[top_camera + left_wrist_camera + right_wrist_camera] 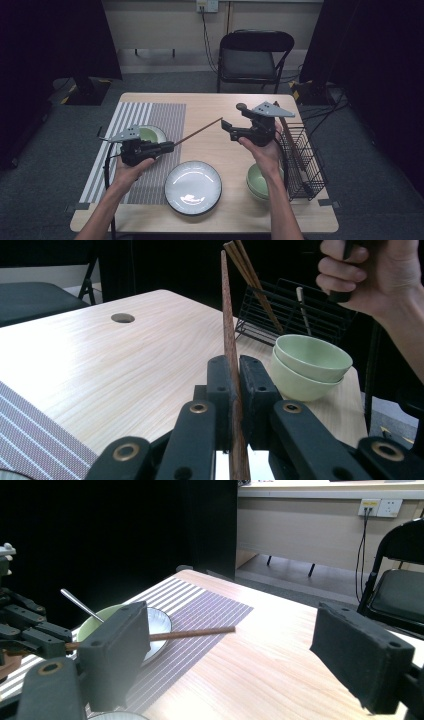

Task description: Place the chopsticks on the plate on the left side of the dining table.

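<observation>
My left gripper (169,146) is shut on one end of a brown chopstick (197,132), which slants up and to the right over the table. In the left gripper view the stick (227,315) rises from between the pressed jaws of that gripper (232,371). My right gripper (227,129) hovers just right of the stick's free tip, jaws wide open with nothing between them. In the right gripper view the chopstick (195,632) lies across the scene beyond this open gripper (235,642), with the left gripper (30,630) at the far left.
A green bowl (149,134) with a spoon (80,605) sits on a saucer on the striped placemat (165,117). A white plate (193,187) lies at the front. Two stacked green bowls (257,184) stand beside a black wire rack (302,160) holding more chopsticks (250,275). A chair (255,55) stands behind.
</observation>
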